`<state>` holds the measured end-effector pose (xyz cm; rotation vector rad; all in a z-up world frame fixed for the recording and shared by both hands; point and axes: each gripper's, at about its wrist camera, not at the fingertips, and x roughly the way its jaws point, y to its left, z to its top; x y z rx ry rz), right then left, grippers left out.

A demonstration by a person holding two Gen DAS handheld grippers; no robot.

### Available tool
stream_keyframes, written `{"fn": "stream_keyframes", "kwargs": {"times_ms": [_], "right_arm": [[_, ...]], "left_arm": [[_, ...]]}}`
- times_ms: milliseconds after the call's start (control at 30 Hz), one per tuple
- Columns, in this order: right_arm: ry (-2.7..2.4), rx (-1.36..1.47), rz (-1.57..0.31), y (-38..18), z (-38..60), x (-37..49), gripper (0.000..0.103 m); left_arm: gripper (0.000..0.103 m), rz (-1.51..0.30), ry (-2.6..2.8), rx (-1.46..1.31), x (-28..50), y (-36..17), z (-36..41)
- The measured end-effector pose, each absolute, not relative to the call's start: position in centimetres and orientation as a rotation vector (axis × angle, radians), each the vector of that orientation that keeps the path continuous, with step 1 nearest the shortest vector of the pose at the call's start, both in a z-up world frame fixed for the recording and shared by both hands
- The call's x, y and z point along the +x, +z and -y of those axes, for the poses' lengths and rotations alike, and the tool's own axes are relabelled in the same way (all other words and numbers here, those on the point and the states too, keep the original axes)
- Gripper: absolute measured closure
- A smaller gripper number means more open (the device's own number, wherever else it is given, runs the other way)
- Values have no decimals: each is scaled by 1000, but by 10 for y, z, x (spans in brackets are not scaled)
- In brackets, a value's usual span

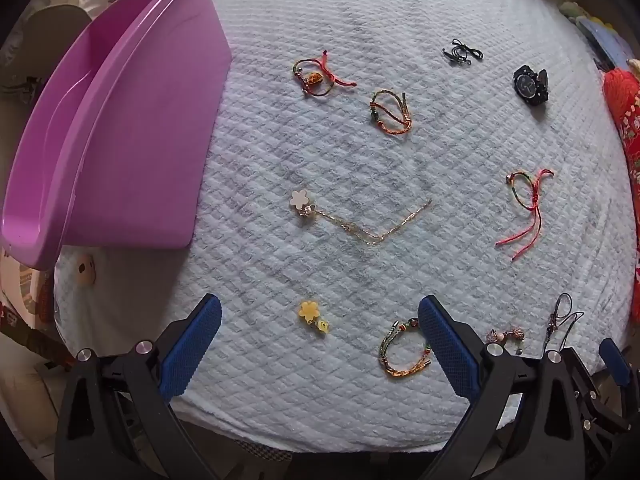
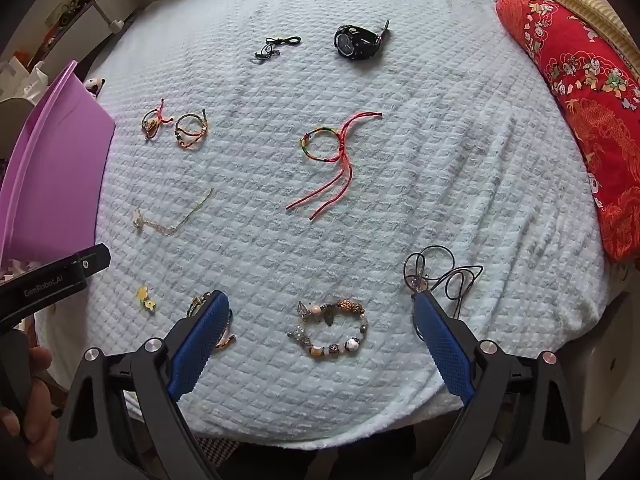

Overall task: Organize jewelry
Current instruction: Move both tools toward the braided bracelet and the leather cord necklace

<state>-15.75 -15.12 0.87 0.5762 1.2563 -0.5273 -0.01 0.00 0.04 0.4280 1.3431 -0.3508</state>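
Ten-odd pieces spread well apart on blanket [image 1: 320, 152], likely for one-by-one picking.

Left wrist: left gripper [image 1: 320, 344] wide, empty, above near edge. Yellow charm [image 1: 314, 316] between jaws. Bin [image 1: 120, 128] at left edge, probable destination.

Right wrist: right gripper [image 2: 320, 344] wide, empty. Bead bracelet [image 2: 330, 330] between jaws, near edge. Watch [image 2: 358, 42] toward far edge.

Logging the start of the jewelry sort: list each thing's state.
Left gripper: jaws open, empty.
Right gripper: jaws open, empty.
Purple bin: tilted on its side.
Black watch: strap closed in a loop.
Gold chain: laid out bent.
Beaded bracelet: closed loop, flat.
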Motion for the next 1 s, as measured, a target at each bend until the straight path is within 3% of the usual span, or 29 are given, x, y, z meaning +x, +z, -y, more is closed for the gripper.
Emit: {"fn": "stream_keyframes", "kwargs": {"times_ms": [1000], "right_arm": [[-525, 564, -1230, 16, 148, -155, 13]], "left_arm": [[6, -1340, -358, 438, 1, 4, 1]]}}
